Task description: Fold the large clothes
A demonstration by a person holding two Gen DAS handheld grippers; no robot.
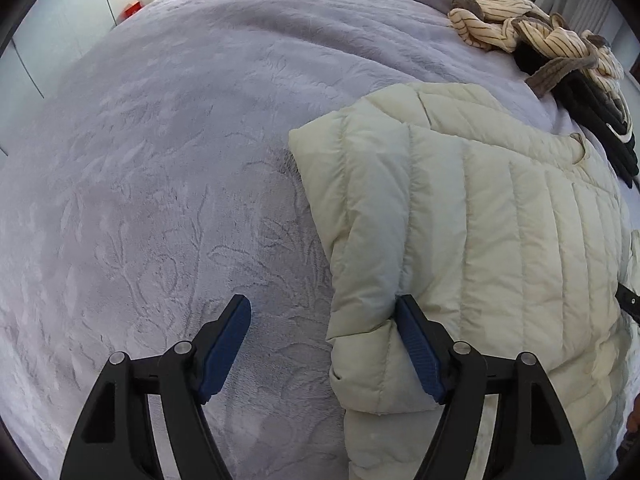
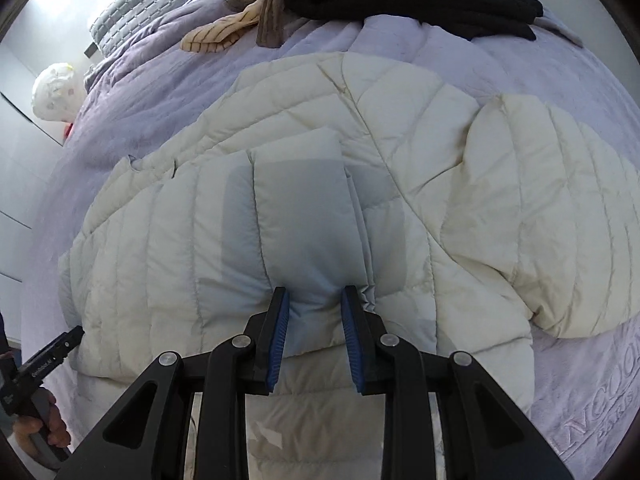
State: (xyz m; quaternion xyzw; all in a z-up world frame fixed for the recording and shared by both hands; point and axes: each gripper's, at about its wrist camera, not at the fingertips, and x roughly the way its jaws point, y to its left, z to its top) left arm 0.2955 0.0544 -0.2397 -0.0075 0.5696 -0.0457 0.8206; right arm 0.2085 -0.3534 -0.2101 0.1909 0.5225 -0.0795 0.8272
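Observation:
A cream quilted puffer jacket (image 1: pixel 472 216) lies on a lavender bedspread (image 1: pixel 160 160). In the left wrist view my left gripper (image 1: pixel 324 312) is open at the jacket's left folded edge; its right finger presses against the fabric and the left finger hangs over the bare bedspread. In the right wrist view the jacket (image 2: pixel 400 140) spreads across the bed with one sleeve folded over its body. My right gripper (image 2: pixel 314 300) is shut on a puffy fold of that sleeve (image 2: pixel 304 208), pinched between the blue pads. The left gripper also shows at the lower left edge (image 2: pixel 74 334).
A striped beige garment (image 1: pixel 532 36) and black clothes (image 1: pixel 600 120) are piled at the far right of the bed; they also show at the top of the right wrist view (image 2: pixel 420 0). A grey pillow (image 2: pixel 148 4) and a white bag (image 2: pixel 56 88) are at the far left.

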